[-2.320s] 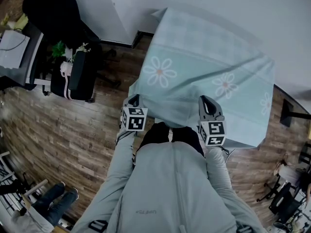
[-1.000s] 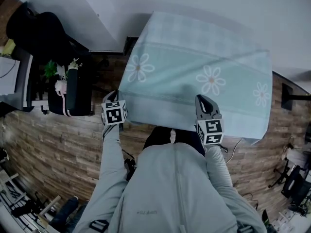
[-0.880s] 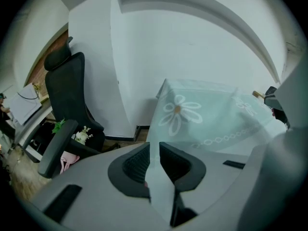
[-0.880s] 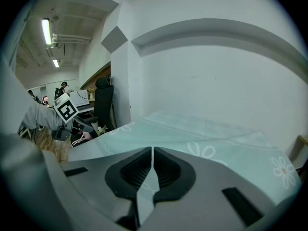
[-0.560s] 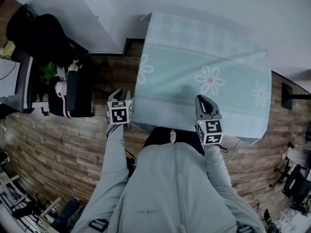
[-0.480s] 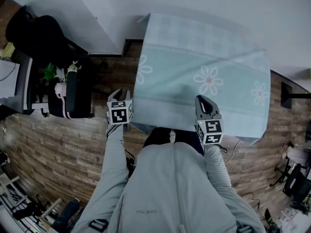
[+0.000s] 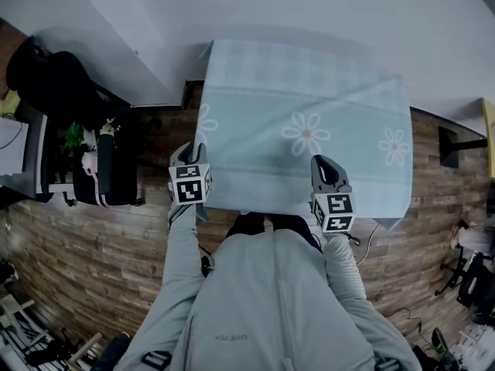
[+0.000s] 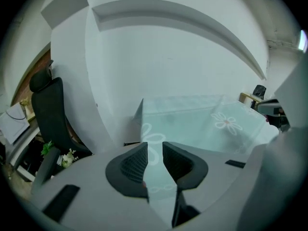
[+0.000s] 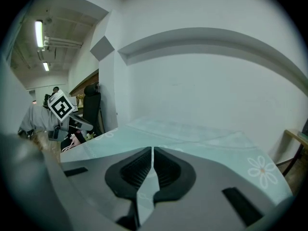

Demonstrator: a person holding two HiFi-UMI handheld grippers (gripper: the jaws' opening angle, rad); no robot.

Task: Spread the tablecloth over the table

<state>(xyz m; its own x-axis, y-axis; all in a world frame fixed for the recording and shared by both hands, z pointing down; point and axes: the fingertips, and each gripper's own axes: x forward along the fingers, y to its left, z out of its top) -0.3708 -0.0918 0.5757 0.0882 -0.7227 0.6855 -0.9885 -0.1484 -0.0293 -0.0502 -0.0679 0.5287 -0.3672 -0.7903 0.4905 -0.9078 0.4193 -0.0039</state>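
Observation:
A pale teal tablecloth [image 7: 255, 122] with white daisies lies over the table, and a crease runs slantwise across it. Its left side hangs down the table's flank [image 8: 149, 134]. My left gripper [image 7: 191, 148] is at the near left corner, just off the cloth's edge. Its jaws have just been opening and now stand apart [image 8: 155, 147] with nothing pinched between them. My right gripper [image 7: 322, 161] sits at the near edge, right of the middle. It is shut [image 9: 152, 151] on the cloth's hem, and the cloth [image 9: 202, 136] stretches away beyond the jaws.
A black office chair [image 7: 48, 72] and a black bag [image 7: 107, 165] with a flower sprig stand left of the table on the wooden floor [image 7: 85, 246]. A white wall [image 7: 309, 6] runs behind the table. A black stand [image 7: 452, 141] is at the right.
My left gripper opened and let go of the cloth's left corner, which dropped to hang at the table's side. That gripper then moved right and up toward the table corner.

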